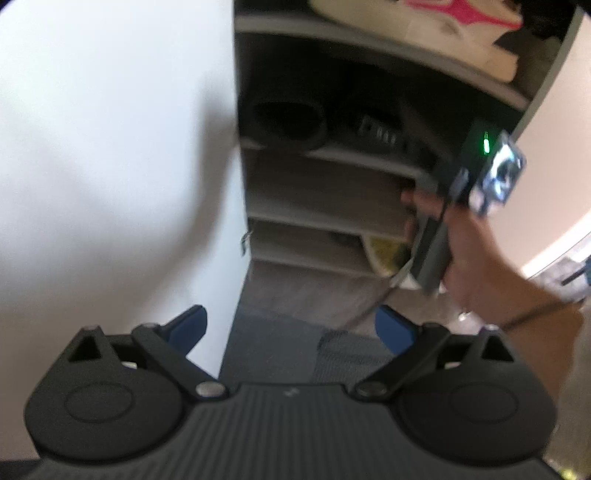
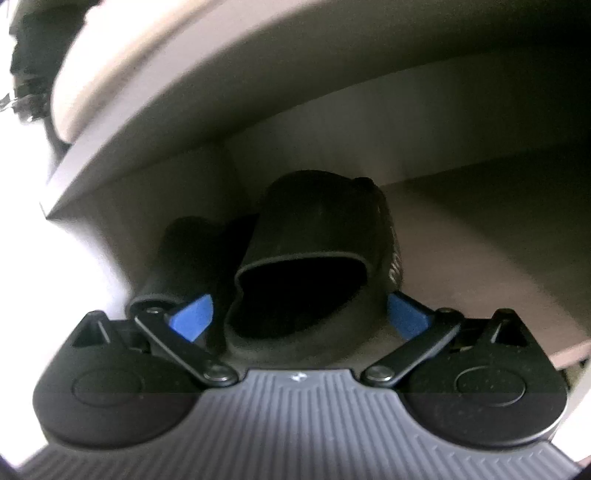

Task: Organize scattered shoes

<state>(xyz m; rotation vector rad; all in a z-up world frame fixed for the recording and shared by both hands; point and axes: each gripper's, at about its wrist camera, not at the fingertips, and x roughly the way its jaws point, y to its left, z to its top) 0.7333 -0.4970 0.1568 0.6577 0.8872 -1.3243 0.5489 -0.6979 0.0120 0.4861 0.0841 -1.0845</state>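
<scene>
Two black slides sit side by side on a shelf of the shoe rack (image 1: 332, 162), the right gripper (image 2: 299, 314) reaching into the compartment with its blue fingers spread wide on either side of the nearer slide (image 2: 310, 258) — close beside its heel, yet clamped on nothing. The second slide (image 2: 184, 258) lies just to the left, partly hidden behind the left finger. In the left wrist view the left gripper (image 1: 291, 325) hangs low over the grey floor (image 1: 266, 354) in front of the rack, its fingers apart and empty, while a hand (image 1: 476, 266) holds the right tool at the rack's right side. A white shoe with pink markings (image 1: 417, 22) rests on the top shelf, and something yellowish (image 1: 388, 254), too blurred to name, shows on a lower one. By these pictures the black pair lies where the task wants it — on a shelf, together. The scene fits a slide just set down as well as one about to be lifted; whether more shoes lie scattered elsewhere cannot be told.
</scene>
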